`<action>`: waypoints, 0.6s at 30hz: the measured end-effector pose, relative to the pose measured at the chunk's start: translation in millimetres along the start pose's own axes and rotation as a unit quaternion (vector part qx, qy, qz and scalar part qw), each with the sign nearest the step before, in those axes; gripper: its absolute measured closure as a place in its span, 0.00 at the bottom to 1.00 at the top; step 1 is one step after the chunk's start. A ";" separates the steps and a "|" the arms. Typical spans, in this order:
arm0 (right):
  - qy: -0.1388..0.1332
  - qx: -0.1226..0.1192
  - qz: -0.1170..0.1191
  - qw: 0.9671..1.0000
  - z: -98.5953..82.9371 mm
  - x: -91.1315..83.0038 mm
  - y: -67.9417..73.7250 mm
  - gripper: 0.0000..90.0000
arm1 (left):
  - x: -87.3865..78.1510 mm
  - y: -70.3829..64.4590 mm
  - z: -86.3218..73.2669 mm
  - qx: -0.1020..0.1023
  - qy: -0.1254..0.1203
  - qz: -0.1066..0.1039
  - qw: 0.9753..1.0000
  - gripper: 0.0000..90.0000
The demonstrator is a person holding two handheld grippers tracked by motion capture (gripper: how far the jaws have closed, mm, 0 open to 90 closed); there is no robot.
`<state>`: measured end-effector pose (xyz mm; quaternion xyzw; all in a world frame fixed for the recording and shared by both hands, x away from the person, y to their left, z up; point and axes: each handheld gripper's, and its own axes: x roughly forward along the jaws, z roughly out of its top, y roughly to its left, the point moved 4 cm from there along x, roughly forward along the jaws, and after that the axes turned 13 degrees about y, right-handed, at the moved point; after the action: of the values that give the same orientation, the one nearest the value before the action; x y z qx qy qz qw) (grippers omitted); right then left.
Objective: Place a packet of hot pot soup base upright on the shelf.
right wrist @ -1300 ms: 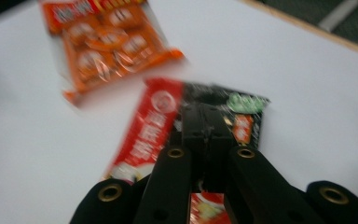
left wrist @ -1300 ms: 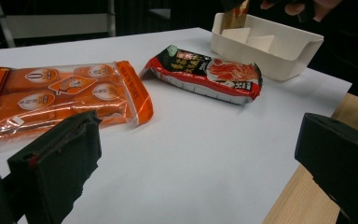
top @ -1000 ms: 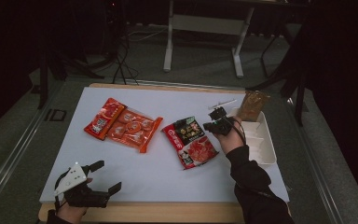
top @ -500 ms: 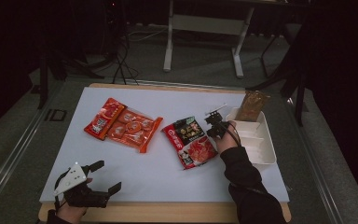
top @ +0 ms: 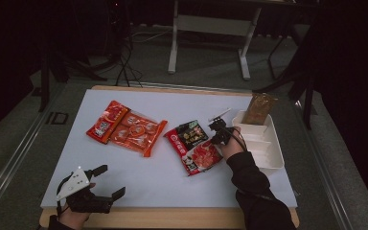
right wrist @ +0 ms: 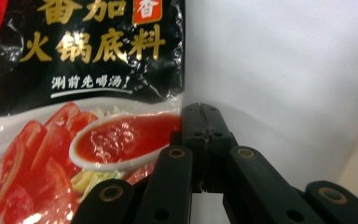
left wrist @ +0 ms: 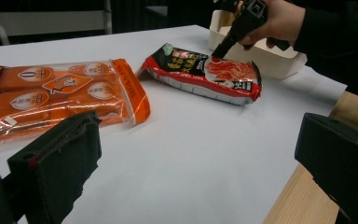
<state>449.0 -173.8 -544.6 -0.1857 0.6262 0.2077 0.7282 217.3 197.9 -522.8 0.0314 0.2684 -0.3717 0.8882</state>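
The right gripper [top: 217, 129], jaws pressed together, pinches the 3 o'clock edge of the glossy red-and-black tomato soup-base packet [top: 194, 146] at bench centre, probably to lift it toward the white compartmented tray [top: 273, 160]; the left gripper [top: 108, 181] waits wide open at 7 o'clock, empty

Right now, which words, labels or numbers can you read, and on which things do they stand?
"番茄" and "火锅底料": soup base packet.
"香": orange badge on that packet.
"涮前先喝汤!": white line below.
"ID": floor marking left of the table.
Orange snack pack: print too blurred.
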 end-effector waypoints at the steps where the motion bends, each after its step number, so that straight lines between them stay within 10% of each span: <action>1: 0.001 -0.005 0.004 1.000 -0.6 -0.2 2.9 1.00 | 0.0 -0.2 0.0 0.000 0.000 0.000 1.000 0.01; 18: 0.021 -0.100 0.051 0.993 -36.8 -7.4 48.0 1.00 | -0.2 0.1 0.1 -0.001 -0.001 0.001 1.000 0.01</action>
<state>391.7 -153.3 -543.3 -0.2294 0.6259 0.3023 0.6813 217.3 198.0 -522.6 0.0306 0.2678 -0.3709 0.8887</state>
